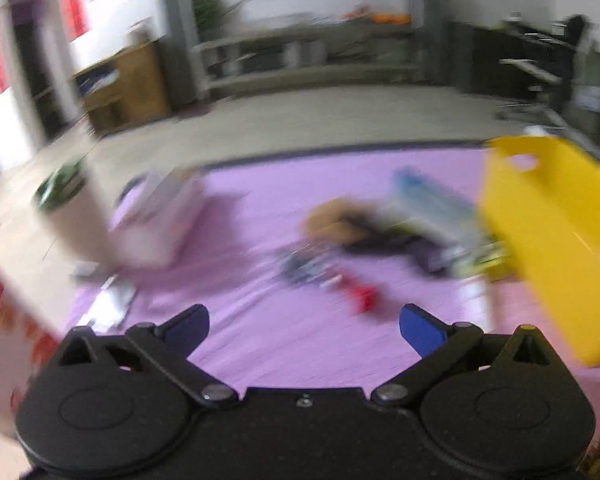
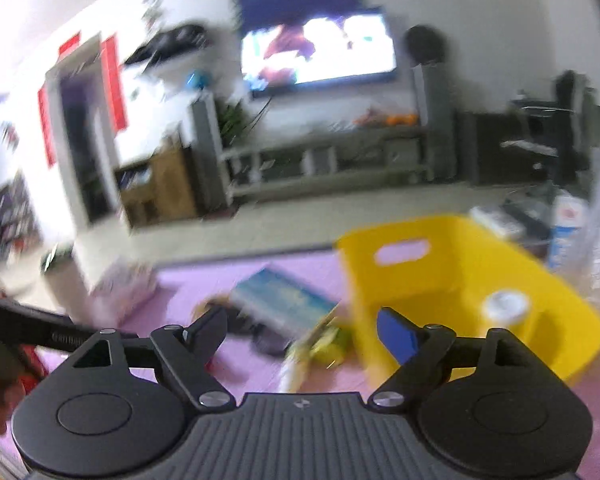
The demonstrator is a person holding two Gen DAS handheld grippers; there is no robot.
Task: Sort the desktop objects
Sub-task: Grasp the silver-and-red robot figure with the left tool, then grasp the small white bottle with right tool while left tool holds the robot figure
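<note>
Purple cloth (image 1: 260, 344) underfoot, clutter strewn ahead of both claws, everything smeared by motion blur. Left gripper (image 1: 304, 330) spread wide, nothing between the blue pads, hanging above the cloth. Just ahead and slightly right of it, a small red object (image 1: 364, 296); past that, a heap of mixed items (image 1: 364, 228) too blurred to name, with a blue-and-white book (image 1: 428, 196) at the far right of the heap. Ahead and left, a pale box (image 1: 160, 216). Far right, the wall of the yellow bin (image 1: 548, 240).

Right gripper (image 2: 300, 332) likewise wide open and empty, raised above the table. Ahead and right of it, the yellow bin (image 2: 460, 276), a white round container (image 2: 506, 306) already lying inside. Ahead and left, the same book (image 2: 284, 300), near the bin's wall; a yellow-green item (image 2: 332, 344) close below the claw.

Probably mid-travel between picks, most of the sorting not yet done. To do this step well: slow down first, settle on one item, likely the red one nearest the left claw. Come down squarely, pads either side of its narrow width, cloth left ungrabbed. Close firmly, lift clear of neighbours, then across and well over the bin's rim before releasing.
</note>
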